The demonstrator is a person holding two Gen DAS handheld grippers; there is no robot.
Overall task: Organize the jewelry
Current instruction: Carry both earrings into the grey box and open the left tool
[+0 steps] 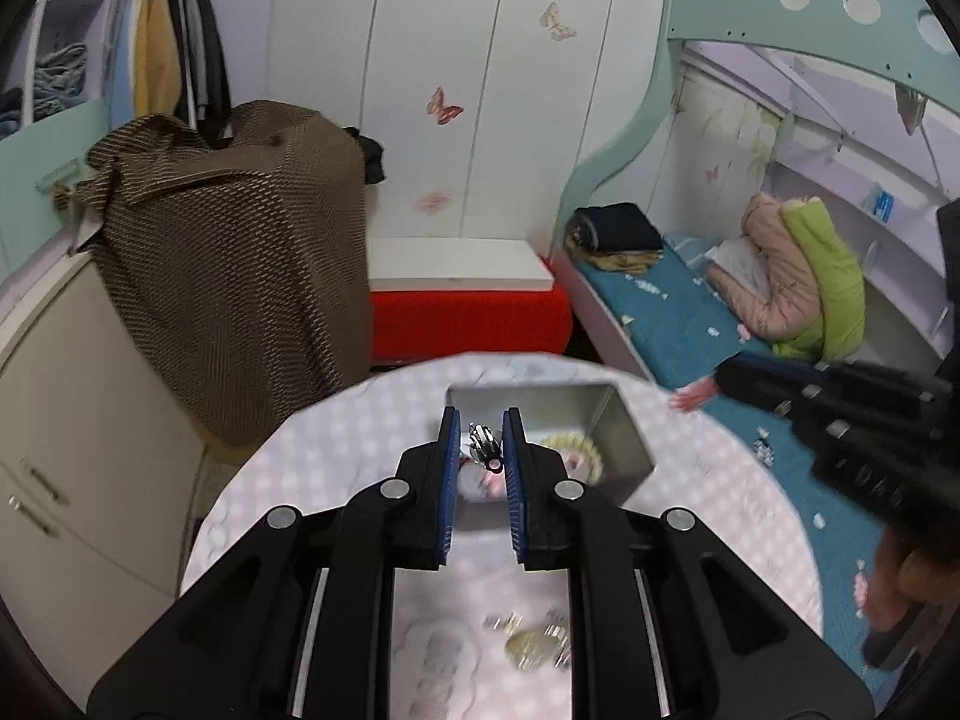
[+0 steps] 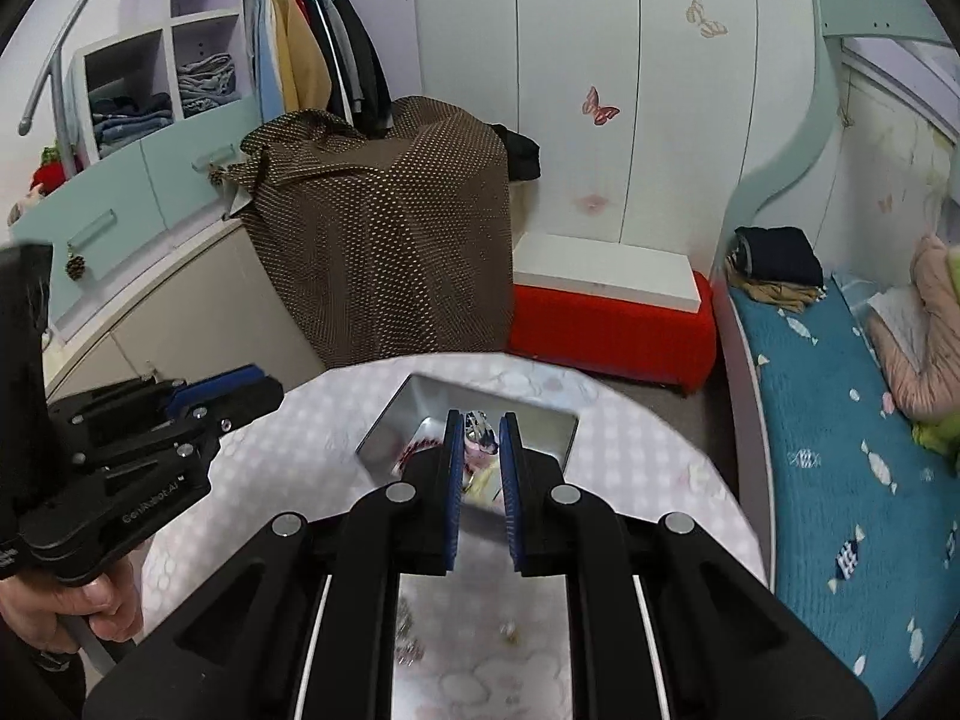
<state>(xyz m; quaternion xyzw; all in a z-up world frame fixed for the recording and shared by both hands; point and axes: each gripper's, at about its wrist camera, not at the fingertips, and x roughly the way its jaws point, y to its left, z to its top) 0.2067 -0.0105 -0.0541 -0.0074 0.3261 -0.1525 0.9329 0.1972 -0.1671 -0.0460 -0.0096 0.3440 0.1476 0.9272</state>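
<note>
**Operator:** State the condition of both tongs.

**Checker:** The left tongs (image 1: pixel 482 417) are closed to a narrow gap on a small silver ribbed trinket (image 1: pixel 483 447), pinched between the blue pads near their tips. The right tongs (image 2: pixel 480 417) are closed the same way on a small silver-and-dark trinket (image 2: pixel 480 429). Its exact form is too small to tell.

**Operator:** How does each held piece lie?

**Checker:** The ribbed trinket's long axis runs roughly along the fingers, pointing forward. The axis of the right-hand piece cannot be determined.

**Operator:** Where is the target relative to the tongs?

**Checker:** The open rectangular silver metal tin (image 1: pixel 624 444) lies directly ahead of and below both sets of tips. In the left wrist view the tips sit over its near left portion. In the right wrist view they sit over the middle of its opening (image 2: pixel 390 426). Each wrist view shows the other tool off to the side of the tin, so neither hand can be ranked as nearer.

**Operator:** What does the tin contain, and what surrounds it?

**Checker:** It contains a pale yellow beaded bracelet (image 1: pixel 573 447) and something pink that is blurred. The tin stands on the round counter with a pale pink-and-white patterned cover (image 1: pixel 300 480). Blurred gold-coloured loose pieces (image 1: pixel 531 645) lie on the counter nearer the operator, under the tool body.

**Operator:** What does the next move require?

**Checker:** In my judgement, lower the tips inside the tin walls and then release.
</note>
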